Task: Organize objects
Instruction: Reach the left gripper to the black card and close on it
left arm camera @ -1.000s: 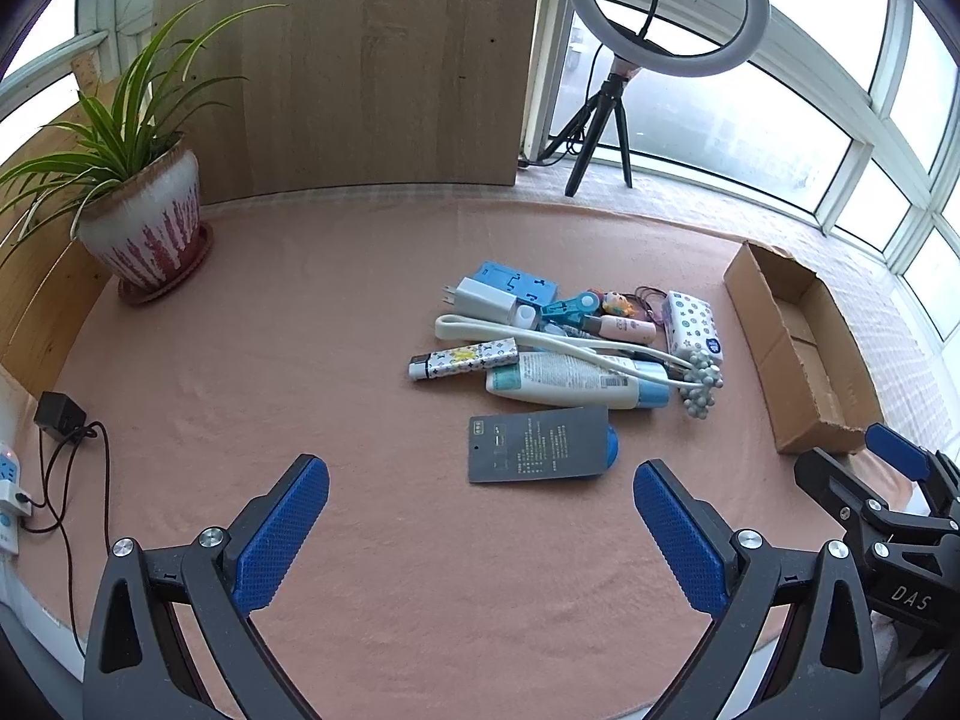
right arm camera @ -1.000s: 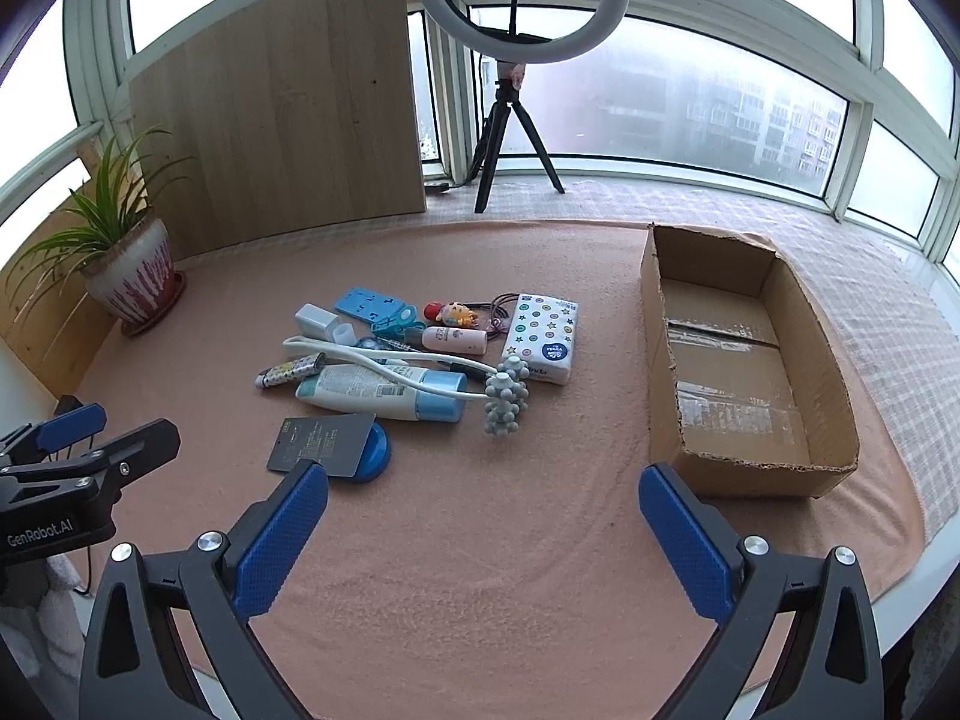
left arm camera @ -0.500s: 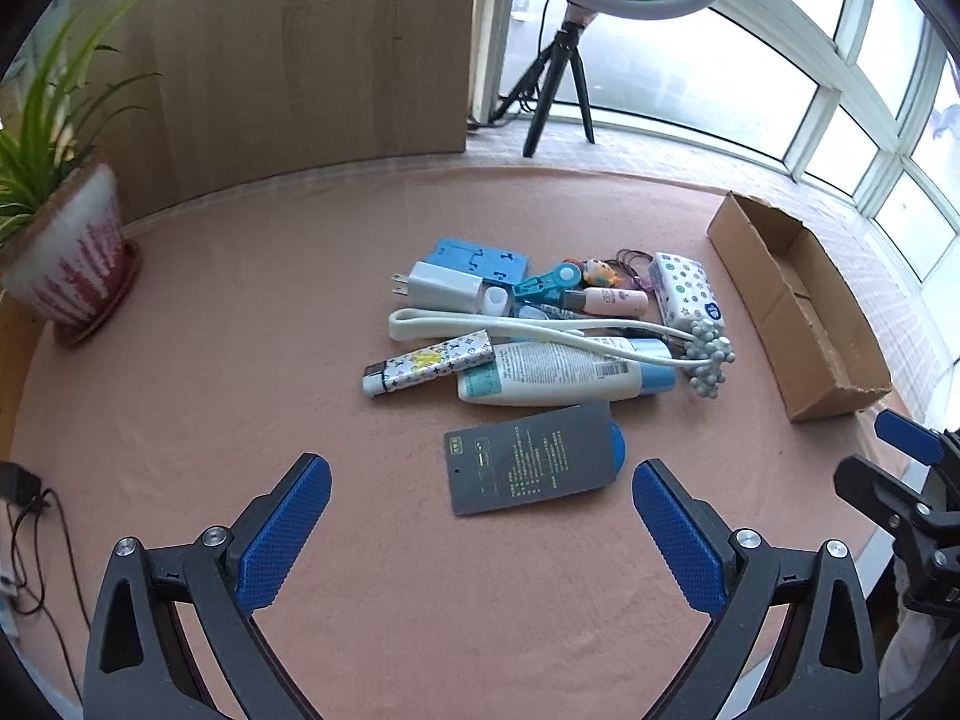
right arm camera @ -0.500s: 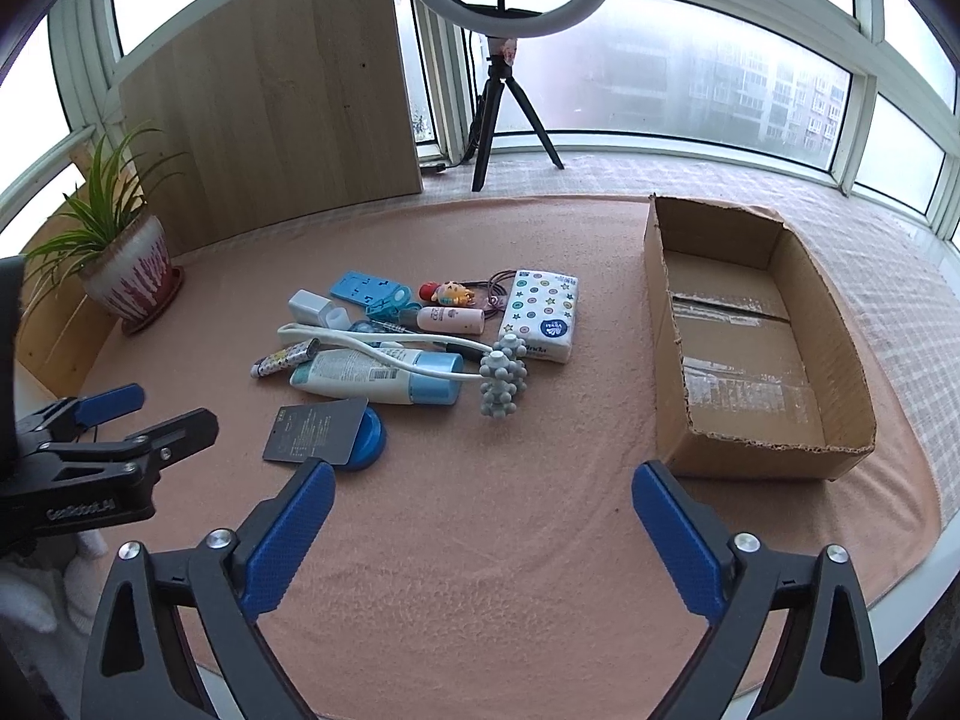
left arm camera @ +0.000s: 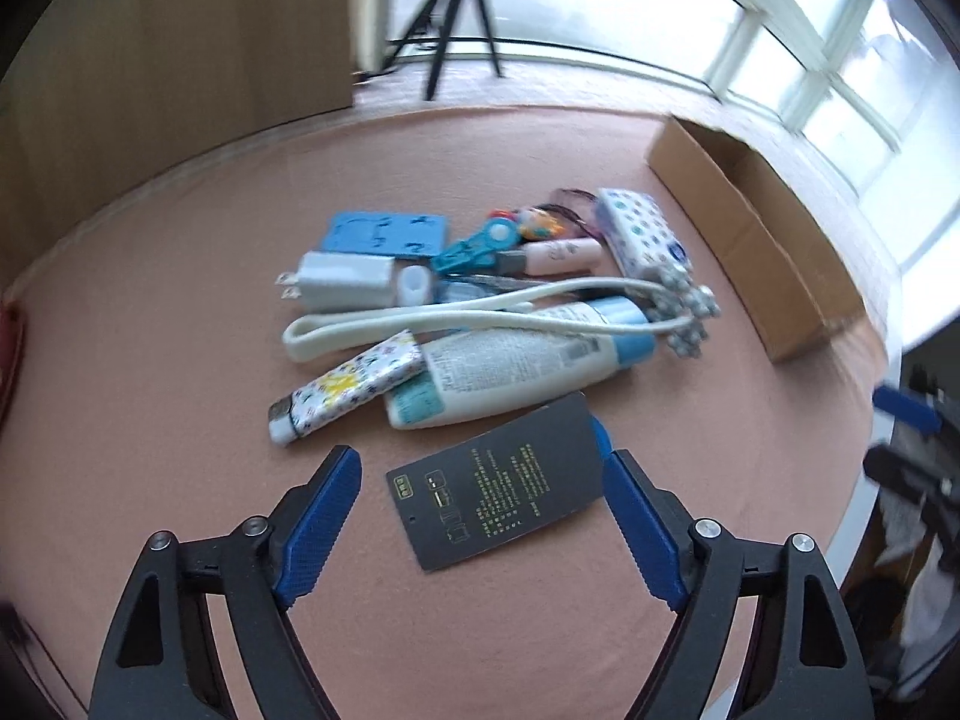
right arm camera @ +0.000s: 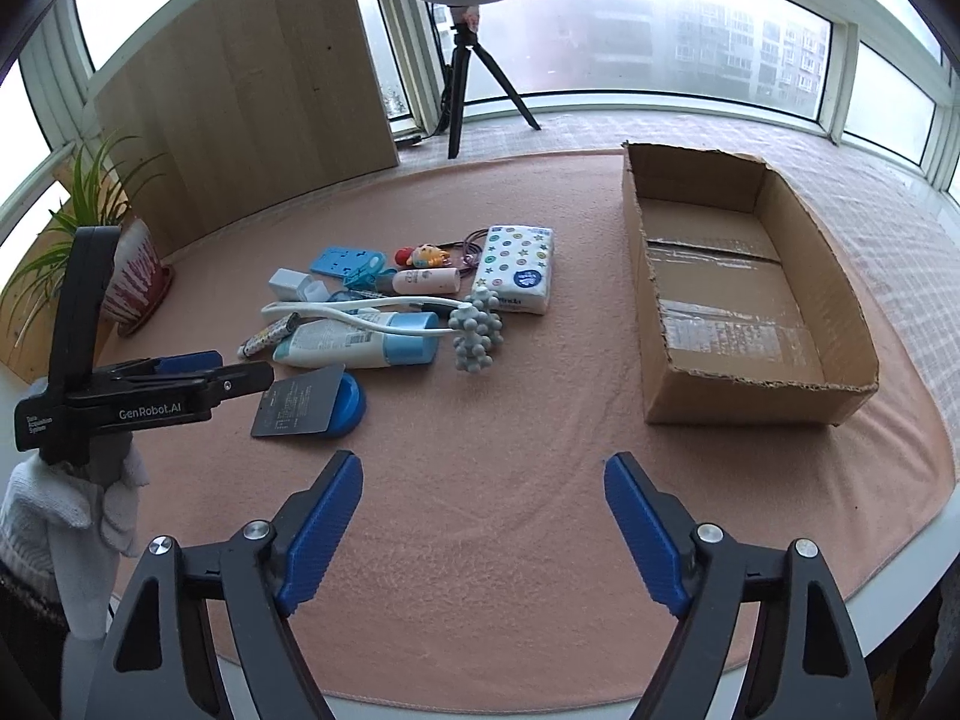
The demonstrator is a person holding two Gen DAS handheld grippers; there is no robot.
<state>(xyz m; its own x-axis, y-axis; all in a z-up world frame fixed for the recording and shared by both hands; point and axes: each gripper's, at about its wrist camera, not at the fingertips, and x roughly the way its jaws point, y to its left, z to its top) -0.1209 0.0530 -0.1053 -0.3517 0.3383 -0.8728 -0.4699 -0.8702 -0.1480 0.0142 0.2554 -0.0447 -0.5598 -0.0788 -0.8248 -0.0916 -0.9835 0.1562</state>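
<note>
The dark card [left arm camera: 501, 486] is lying flat on the pink-clothed counter [left arm camera: 180, 408], between the left gripper [left arm camera: 480, 516]'s closing jaws, untouched. The cardboard box [right arm camera: 744, 294] is sitting beyond the right gripper [right arm camera: 483, 516], whose closing jaws are tilting down over bare cloth, windows behind.

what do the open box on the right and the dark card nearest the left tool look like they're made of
Box: brown corrugated cardboard, matte; its torn front edge shows fluting, and glossy clear tape crosses the floor.
Dark card: apparently stiff card or thin plastic, dark grey and matte with yellow-green print; it lies flat with crisp edges. The blur leaves the exact stock open.
</note>
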